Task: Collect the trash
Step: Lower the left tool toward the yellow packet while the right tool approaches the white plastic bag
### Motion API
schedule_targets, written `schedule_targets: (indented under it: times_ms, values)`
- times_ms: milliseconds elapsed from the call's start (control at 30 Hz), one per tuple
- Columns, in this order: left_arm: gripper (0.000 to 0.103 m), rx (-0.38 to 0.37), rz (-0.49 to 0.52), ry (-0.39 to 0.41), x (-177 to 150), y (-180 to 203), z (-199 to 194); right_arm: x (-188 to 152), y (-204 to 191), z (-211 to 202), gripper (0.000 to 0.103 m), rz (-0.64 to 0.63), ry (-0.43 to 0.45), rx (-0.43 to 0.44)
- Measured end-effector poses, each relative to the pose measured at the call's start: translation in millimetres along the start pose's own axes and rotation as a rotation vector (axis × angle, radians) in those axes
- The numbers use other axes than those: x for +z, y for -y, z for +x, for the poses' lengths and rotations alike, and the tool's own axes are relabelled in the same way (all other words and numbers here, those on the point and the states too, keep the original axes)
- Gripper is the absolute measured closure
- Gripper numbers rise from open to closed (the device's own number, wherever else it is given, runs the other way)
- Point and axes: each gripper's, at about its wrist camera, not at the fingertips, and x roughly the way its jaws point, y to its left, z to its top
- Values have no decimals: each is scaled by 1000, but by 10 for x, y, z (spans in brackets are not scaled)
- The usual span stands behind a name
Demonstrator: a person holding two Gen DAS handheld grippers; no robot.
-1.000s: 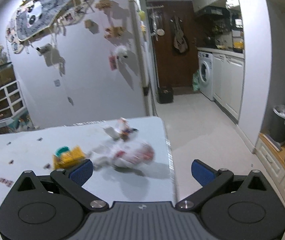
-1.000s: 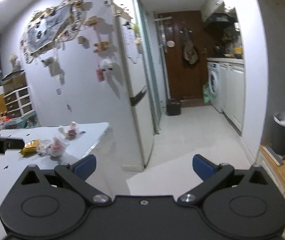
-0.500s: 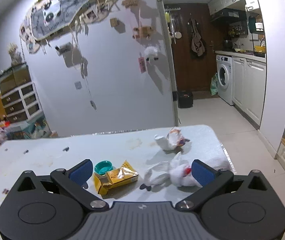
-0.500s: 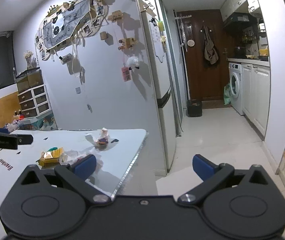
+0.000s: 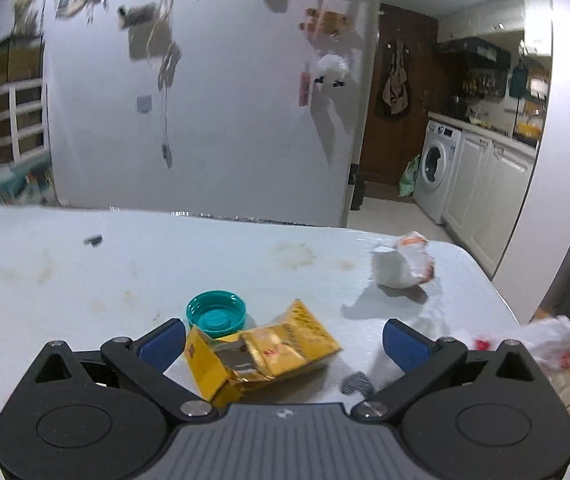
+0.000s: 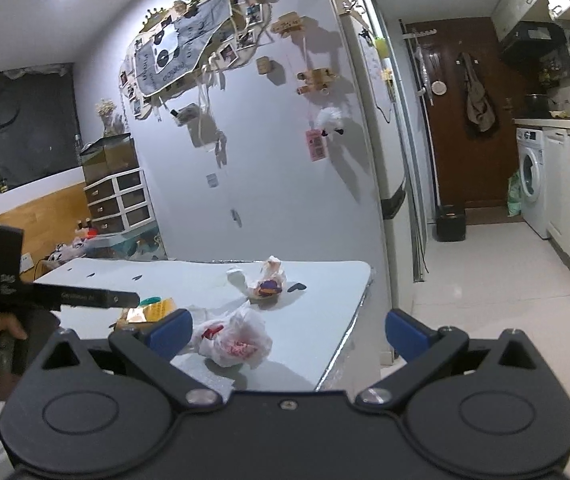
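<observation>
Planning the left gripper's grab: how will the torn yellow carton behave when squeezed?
The yellow carton is torn open and creased, so it will probably crush and feel light. Its foil lining looks slick. The left gripper is open around it.

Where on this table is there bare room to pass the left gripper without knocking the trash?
Bare tabletop runs left of the teal cap, out to the far edge. Crowded on the right: yellow wrapper between the left gripper fingers, crumpled white wrapper, and plastic bag near the table's edge.
</observation>
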Motion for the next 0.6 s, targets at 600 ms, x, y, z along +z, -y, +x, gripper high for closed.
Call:
schedule_targets:
  times_ms: [600]
  values:
    - [0, -279, -54, -56, -311, -166, 112, -79, 125, 453, 0, 14, -32, 83]
